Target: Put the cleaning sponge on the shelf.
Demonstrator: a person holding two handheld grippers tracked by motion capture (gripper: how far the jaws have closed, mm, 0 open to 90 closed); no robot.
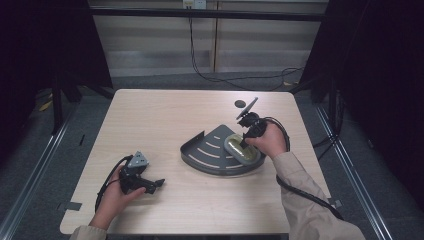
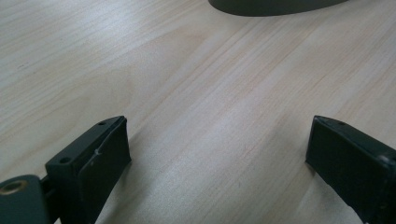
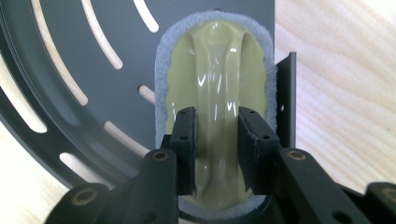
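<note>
No text, label, brand or number can be read anywhere; the small pale plate on the far wall (image 1: 194, 4) may carry print, but it is too blurred.

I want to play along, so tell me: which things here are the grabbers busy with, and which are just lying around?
In use:
- right gripper, jaws around the handle of the green scrubber
- dark slotted tray holding the scrubber

Not in use:
- left gripper, open over bare table
- small dark disc near the far edge
- cables on the floor

Wooden table (image 1: 165, 120), dark slotted tray (image 1: 210, 150)
</note>
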